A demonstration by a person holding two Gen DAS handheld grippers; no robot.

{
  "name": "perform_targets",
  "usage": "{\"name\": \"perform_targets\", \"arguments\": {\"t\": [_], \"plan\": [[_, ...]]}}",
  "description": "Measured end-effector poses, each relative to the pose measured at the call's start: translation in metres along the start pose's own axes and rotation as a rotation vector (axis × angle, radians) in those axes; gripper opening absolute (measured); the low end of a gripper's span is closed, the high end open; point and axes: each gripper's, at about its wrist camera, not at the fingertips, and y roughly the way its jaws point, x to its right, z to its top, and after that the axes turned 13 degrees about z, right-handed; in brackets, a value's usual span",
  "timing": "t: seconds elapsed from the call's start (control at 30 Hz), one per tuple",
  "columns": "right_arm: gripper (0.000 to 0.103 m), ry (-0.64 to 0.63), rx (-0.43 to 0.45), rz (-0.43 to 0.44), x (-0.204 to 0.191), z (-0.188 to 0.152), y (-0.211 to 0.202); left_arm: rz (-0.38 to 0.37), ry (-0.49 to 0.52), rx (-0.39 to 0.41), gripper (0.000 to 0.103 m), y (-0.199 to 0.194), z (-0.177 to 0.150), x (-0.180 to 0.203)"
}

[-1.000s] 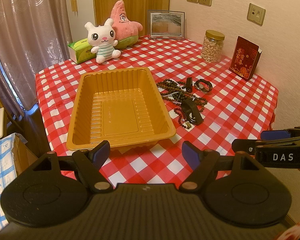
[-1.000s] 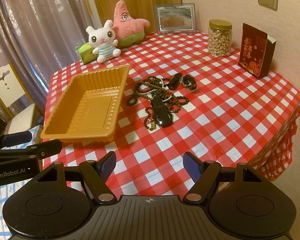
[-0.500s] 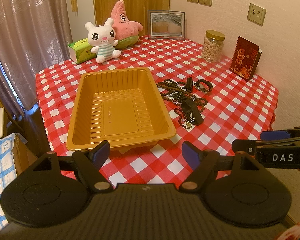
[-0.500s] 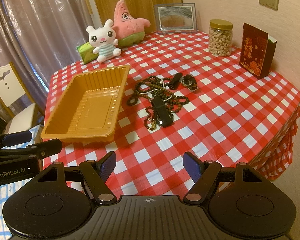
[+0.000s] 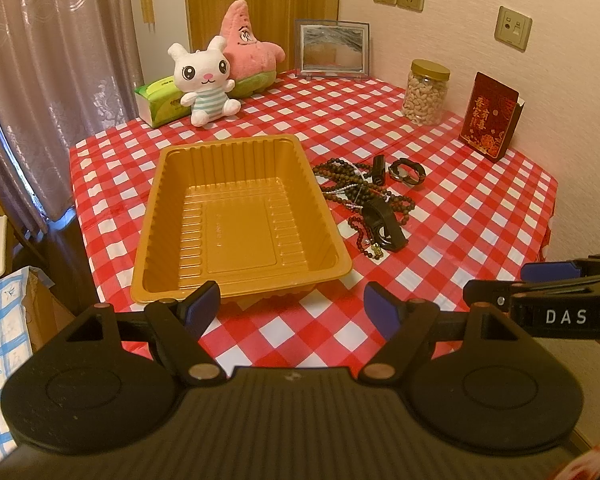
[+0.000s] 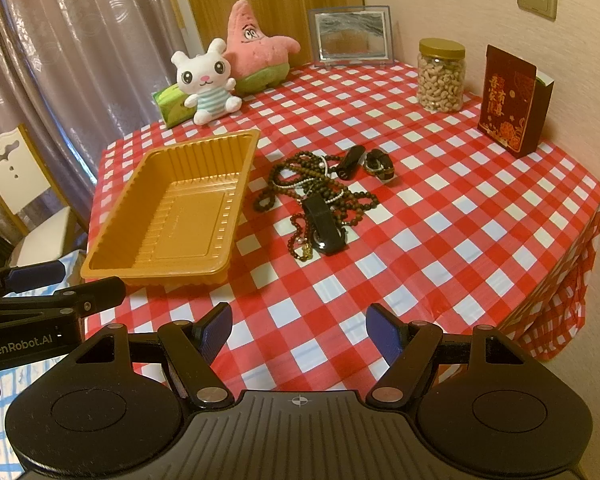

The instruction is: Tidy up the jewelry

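An empty gold plastic tray (image 5: 168, 240) (image 6: 112, 240) lies on the red-checked tablecloth. Right of it is a tangle of dark bead necklaces (image 5: 340, 184) (image 6: 288, 180), with a black watch-like band (image 5: 384, 222) (image 6: 324, 224) on top. Beyond them lie a small black piece (image 5: 378, 168) (image 6: 350, 162) and a dark bracelet (image 5: 408, 170) (image 6: 378, 164). My left gripper (image 5: 292, 308) hovers open over the table's near edge, just short of the tray. My right gripper (image 6: 298, 330) is open too, near the front edge, well short of the jewelry. Neither holds anything.
At the back stand a white bunny plush (image 5: 204, 80), a pink starfish plush (image 5: 248, 52), a green tissue pack (image 5: 156, 100), a picture frame (image 5: 332, 48), a nut jar (image 5: 426, 92) and a red box (image 5: 490, 116). A chair (image 6: 16, 184) stands left of the table.
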Motion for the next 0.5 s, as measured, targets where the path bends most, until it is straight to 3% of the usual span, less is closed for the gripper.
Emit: {"name": "perform_targets", "arguments": {"t": [0.5], "plan": [[0.074,0.018,-0.004,0.003,0.005,0.002,0.011,-0.003,-0.006,-0.014,0.077,0.007,-0.001,-0.003]]}}
